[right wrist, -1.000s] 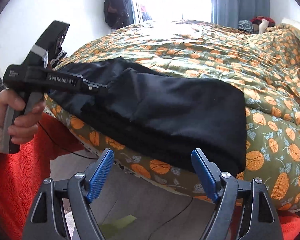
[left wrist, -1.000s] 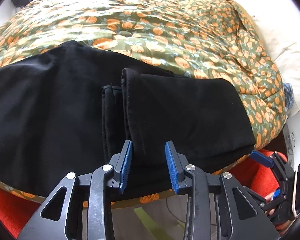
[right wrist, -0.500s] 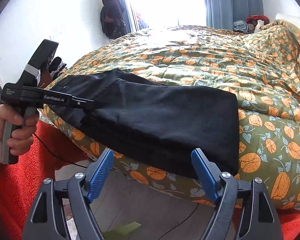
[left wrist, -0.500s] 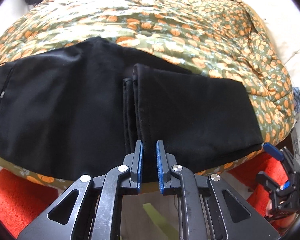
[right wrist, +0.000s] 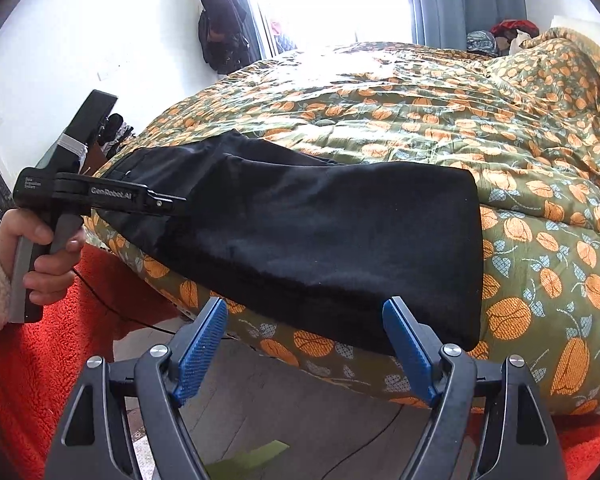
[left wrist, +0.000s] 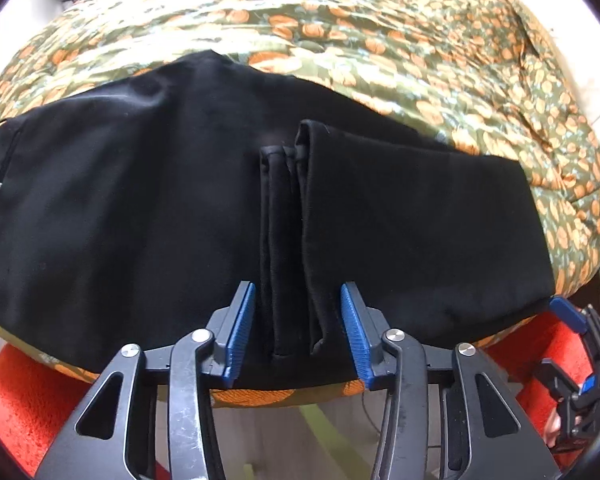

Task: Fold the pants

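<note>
Black pants (left wrist: pixel 140 208) lie on the bed's near edge, their legs folded back over the upper part. The leg hems (left wrist: pixel 288 240) lie in the middle of the left wrist view. My left gripper (left wrist: pixel 296 334) is open, its blue pads either side of the hems' near end, not closed on them. The pants show in the right wrist view (right wrist: pixel 320 232) too. My right gripper (right wrist: pixel 306 348) is open and empty, just short of the bed edge below the folded end. The left gripper (right wrist: pixel 100 196) shows there from the side, held by a hand.
The bed has a green quilt with orange fruit print (right wrist: pixel 460 128), bunched at the far right. An orange-red rug (right wrist: pixel 28 360) and wood floor (right wrist: pixel 300 420) lie below the bed edge. A window and curtains (right wrist: pixel 460 0) stand behind. A dark bag (right wrist: pixel 220 28) hangs on the wall.
My left gripper closed at the leg hems half a second ago and has now opened again, the hems lying between its pads. The right gripper stayed open and hardly moved.
</note>
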Available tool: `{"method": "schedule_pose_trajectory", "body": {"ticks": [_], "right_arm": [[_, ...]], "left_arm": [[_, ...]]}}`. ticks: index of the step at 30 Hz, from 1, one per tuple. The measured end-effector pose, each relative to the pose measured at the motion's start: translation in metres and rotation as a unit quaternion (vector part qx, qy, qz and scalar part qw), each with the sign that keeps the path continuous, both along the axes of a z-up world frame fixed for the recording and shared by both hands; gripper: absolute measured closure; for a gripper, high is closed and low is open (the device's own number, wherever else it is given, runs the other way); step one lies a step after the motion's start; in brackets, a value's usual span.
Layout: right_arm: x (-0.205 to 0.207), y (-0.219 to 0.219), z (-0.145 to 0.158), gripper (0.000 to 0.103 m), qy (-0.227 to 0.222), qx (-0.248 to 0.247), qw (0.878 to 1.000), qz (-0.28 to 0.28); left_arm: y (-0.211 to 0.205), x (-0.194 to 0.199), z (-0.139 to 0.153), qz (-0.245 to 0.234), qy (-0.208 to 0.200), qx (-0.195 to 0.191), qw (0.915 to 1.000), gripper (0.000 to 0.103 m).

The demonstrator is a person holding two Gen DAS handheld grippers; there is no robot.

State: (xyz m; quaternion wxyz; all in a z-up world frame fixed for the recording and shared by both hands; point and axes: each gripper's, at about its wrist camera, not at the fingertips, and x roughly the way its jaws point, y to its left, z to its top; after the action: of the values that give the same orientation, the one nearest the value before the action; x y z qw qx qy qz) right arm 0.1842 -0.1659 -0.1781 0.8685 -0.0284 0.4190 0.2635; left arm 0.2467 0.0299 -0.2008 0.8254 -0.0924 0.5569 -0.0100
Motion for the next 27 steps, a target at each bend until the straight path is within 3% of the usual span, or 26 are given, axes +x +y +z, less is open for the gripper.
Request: {"method": "schedule_pose_trajectory", "body": {"ticks": [4, 9, 13, 14, 15, 18, 20, 21, 23, 24, 27], "right_arm": [[-0.002, -0.004, 0.004, 0.023, -0.008, 0.005, 1.0, -0.007], [0.001, -0.023, 0.011, 0.023, -0.014, 0.022, 0.999, -0.045], [0.024, -0.059, 0.031, 0.024, -0.029, 0.045, 0.992, -0.112], [0.035, -0.065, 0.037, 0.031, -0.031, 0.047, 0.991, -0.123], [0.048, -0.07, 0.045, 0.047, -0.032, 0.053, 0.99, -0.129], [0.085, -0.075, 0.06, 0.071, -0.002, 0.111, 0.989, -0.102], [0.103, -0.068, 0.048, 0.075, 0.042, 0.133, 0.988, -0.068], [0.108, -0.063, 0.033, 0.075, 0.068, 0.12, 0.989, -0.058], [0.115, -0.053, -0.017, 0.076, 0.14, 0.041, 0.988, -0.054], [0.114, -0.051, -0.039, 0.081, 0.169, 0.009, 0.984, -0.047], [0.114, -0.054, -0.026, 0.086, 0.145, 0.008, 0.988, -0.053]], "left_arm": [[-0.004, 0.003, 0.004, 0.019, -0.006, 0.012, 0.9997, 0.094], [0.017, -0.004, 0.028, 0.027, -0.047, -0.003, 0.9985, 0.096], [0.025, -0.001, 0.014, 0.032, -0.033, 0.002, 0.9989, 0.095], [0.023, -0.001, 0.009, 0.03, -0.031, 0.005, 0.9991, 0.095], [0.021, 0.0, 0.009, 0.029, -0.032, 0.009, 0.999, 0.095], [0.02, -0.001, 0.005, 0.033, -0.033, 0.012, 0.9988, 0.095], [0.022, 0.001, 0.003, 0.034, -0.034, 0.009, 0.9988, 0.095], [0.023, 0.002, 0.001, 0.035, -0.034, 0.008, 0.9988, 0.094], [0.022, 0.003, -0.002, 0.033, -0.034, 0.006, 0.9989, 0.094], [0.02, 0.003, -0.002, 0.03, -0.033, 0.007, 0.999, 0.094], [0.015, 0.001, -0.002, 0.023, -0.038, 0.028, 0.9986, 0.093]]}}
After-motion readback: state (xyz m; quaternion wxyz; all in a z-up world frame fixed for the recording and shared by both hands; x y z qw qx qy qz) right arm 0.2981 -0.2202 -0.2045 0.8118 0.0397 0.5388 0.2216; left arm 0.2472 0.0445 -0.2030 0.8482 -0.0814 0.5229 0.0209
